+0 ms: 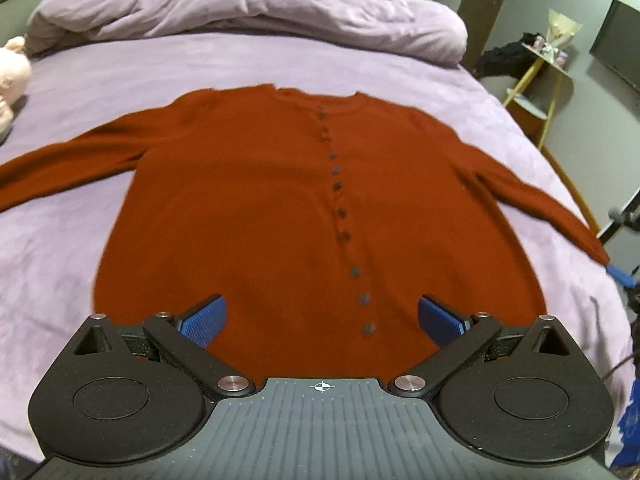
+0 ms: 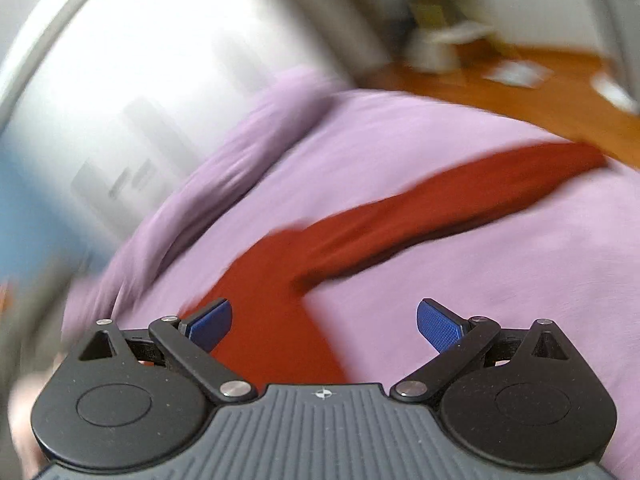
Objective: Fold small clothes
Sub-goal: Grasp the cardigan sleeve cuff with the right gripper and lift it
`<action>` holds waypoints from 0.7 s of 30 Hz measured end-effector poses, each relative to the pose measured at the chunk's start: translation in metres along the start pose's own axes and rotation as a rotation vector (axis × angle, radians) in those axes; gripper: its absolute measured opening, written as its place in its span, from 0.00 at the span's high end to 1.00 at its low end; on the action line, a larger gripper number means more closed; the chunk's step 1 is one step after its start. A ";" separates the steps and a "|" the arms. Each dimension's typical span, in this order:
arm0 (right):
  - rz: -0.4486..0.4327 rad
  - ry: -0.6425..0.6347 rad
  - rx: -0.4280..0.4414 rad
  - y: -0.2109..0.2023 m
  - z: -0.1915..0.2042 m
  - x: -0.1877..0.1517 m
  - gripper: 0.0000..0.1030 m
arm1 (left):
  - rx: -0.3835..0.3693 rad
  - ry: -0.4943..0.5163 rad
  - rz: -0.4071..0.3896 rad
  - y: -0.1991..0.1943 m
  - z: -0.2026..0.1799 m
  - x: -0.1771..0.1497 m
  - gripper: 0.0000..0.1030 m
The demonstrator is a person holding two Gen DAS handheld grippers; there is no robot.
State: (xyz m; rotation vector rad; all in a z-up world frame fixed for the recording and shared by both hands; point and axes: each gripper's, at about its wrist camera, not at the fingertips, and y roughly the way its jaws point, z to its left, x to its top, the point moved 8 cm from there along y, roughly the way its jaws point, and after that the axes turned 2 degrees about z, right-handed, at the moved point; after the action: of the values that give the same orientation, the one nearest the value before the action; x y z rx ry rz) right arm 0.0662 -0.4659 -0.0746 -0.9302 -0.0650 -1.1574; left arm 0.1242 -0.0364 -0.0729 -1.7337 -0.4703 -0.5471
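Left gripper (image 1: 322, 320) wide open, empty, right gripper (image 2: 324, 322) likewise, over rust cardigan (image 1: 280, 200)

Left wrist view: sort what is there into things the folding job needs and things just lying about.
For the job:
- red cardigan, spread flat, buttoned, sleeves out
- left hand-held gripper, open above the hem
- right hand-held gripper, open, over a sleeve

Just lying about:
- rolled lilac duvet
- pink plush toy
- yellow side stand

A lilac-sheeted bed (image 1: 100, 92) carries a flat rust-red cardigan (image 1: 248, 200) and a bunched duvet (image 1: 248, 12).
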 end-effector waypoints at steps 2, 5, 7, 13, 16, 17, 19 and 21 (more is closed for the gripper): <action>-0.075 0.206 -0.074 0.009 -0.061 0.033 0.30 | -0.003 -0.024 0.007 0.011 -0.007 0.009 0.00; -0.123 0.468 -0.141 0.023 -0.135 0.056 0.55 | 0.008 -0.027 0.009 0.031 -0.016 0.021 0.00; -0.146 0.570 -0.167 0.033 -0.170 0.061 0.59 | 0.022 -0.006 0.005 0.042 -0.023 0.027 0.00; -0.254 0.752 -0.110 0.053 -0.219 0.075 0.74 | -0.028 -0.007 0.026 0.068 -0.035 0.043 0.00; -0.220 0.665 -0.179 0.070 -0.207 0.088 0.94 | -0.057 0.006 0.031 0.076 -0.039 0.051 0.01; -0.207 0.584 -0.233 0.073 -0.195 0.095 0.94 | -0.074 0.006 0.030 0.077 -0.040 0.055 0.04; -0.228 0.399 -0.268 0.075 -0.161 0.111 0.94 | -0.121 -0.001 0.016 0.080 -0.045 0.066 0.08; -0.241 0.166 -0.161 0.081 -0.091 0.118 0.95 | -0.182 -0.020 -0.006 0.084 -0.050 0.080 0.08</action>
State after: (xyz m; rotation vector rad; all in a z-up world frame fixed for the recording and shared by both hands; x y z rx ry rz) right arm 0.1465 -0.6074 -0.1227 -0.9833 0.0532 -1.4773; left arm 0.2322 -0.1022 -0.0818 -1.9131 -0.4512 -0.5920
